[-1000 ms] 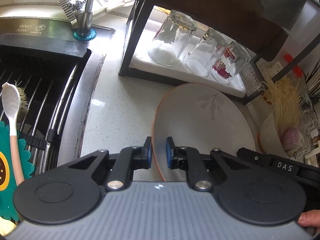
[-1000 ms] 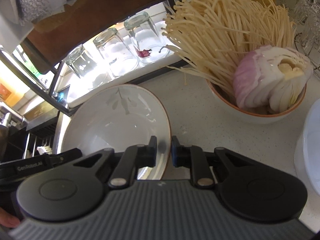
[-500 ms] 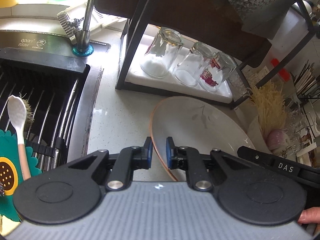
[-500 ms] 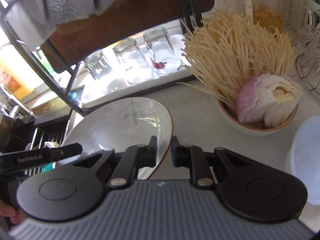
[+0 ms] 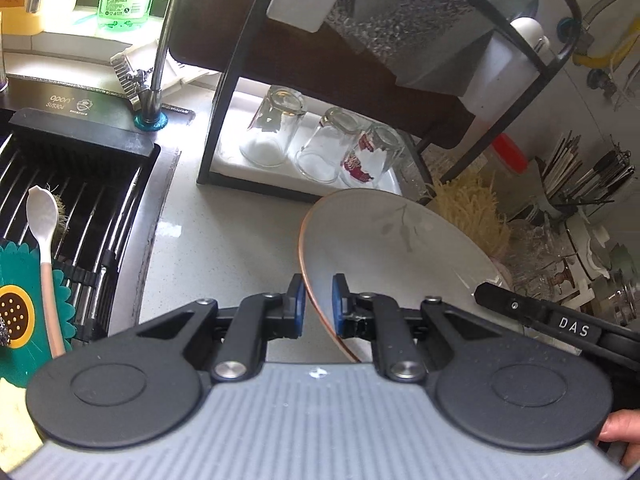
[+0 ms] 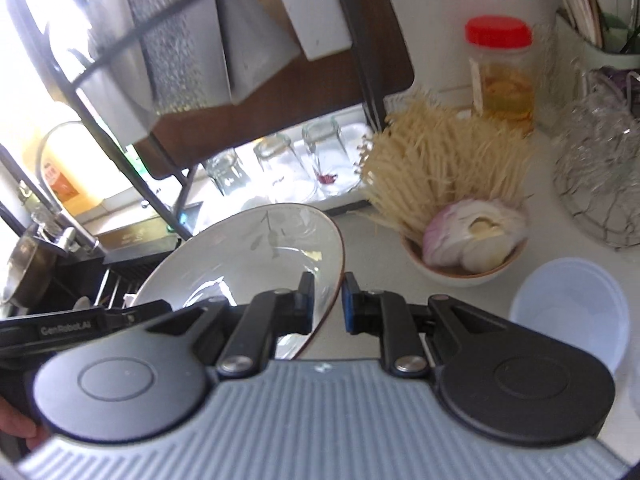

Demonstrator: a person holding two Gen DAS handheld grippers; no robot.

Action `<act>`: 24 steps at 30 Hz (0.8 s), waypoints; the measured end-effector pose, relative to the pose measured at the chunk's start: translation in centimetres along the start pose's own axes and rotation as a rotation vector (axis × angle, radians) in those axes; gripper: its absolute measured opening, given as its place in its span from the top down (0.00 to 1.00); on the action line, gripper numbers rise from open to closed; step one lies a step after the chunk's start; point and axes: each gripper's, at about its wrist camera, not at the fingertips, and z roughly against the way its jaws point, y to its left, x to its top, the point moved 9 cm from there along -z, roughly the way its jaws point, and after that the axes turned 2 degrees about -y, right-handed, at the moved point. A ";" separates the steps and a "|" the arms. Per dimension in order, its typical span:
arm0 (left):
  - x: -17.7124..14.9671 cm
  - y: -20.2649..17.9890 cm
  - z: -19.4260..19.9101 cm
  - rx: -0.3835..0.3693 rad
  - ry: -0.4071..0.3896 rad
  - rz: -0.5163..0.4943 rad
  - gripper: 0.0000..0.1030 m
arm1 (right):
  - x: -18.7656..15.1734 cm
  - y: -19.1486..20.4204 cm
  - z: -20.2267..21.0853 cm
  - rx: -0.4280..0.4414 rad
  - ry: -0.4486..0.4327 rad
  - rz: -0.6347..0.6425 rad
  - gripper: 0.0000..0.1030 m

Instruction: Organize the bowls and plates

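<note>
Both grippers were clamped on the same white plate: the left gripper (image 5: 319, 300) had its blue pads pinched narrowly over the plate's (image 5: 384, 248) brown-edged rim on its left side, and the right gripper (image 6: 329, 300) gripped the opposite rim of the plate (image 6: 256, 260) in the same narrow pinch. Held between the two tools, the plate hung tilted above the pale countertop (image 5: 224, 240), its faint leaf pattern facing up, in front of a dark dish rack (image 5: 224, 92). Three drinking glasses (image 5: 276, 132) stood upside down on the white tray at the bottom of that rack. To the left lay the sink (image 5: 80, 200), with a white spoon (image 5: 42, 216) resting on its slatted grid and a tap (image 5: 154, 72) rising behind it. On the right side of the counter sat a bowl (image 6: 460, 268) filled with thin pale mushrooms and a cut onion (image 6: 468, 236), just beside the plate but apart from it. Behind the bowl stood a jar (image 6: 502, 76) with a red lid, and nearer the right gripper a white plastic lid (image 6: 568, 308) lay on the counter.
</note>
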 end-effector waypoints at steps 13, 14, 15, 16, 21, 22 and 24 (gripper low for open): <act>-4.8 -5.7 3.8 0.012 -0.031 0.026 0.84 | -0.8 -3.4 6.3 0.036 -0.047 0.040 0.83; -5.3 -6.0 4.0 0.017 -0.030 0.022 0.84 | -1.0 -3.7 6.6 0.038 -0.046 0.043 0.83; -5.7 -6.3 4.1 0.020 -0.029 0.019 0.84 | -1.3 -4.0 6.9 0.038 -0.044 0.046 0.83; -6.2 -6.6 4.2 0.023 -0.026 0.017 0.84 | -1.7 -4.4 7.2 0.036 -0.041 0.051 0.83; -8.6 -7.6 4.2 0.042 0.002 0.008 0.84 | -3.6 -5.9 7.6 0.014 -0.010 0.078 0.83; -9.1 -7.7 4.1 0.045 0.009 0.006 0.84 | -4.1 -6.2 7.7 0.012 -0.003 0.079 0.83; -10.1 -7.7 3.8 0.055 0.030 0.011 0.84 | -4.8 -6.6 7.7 0.009 0.010 0.078 0.83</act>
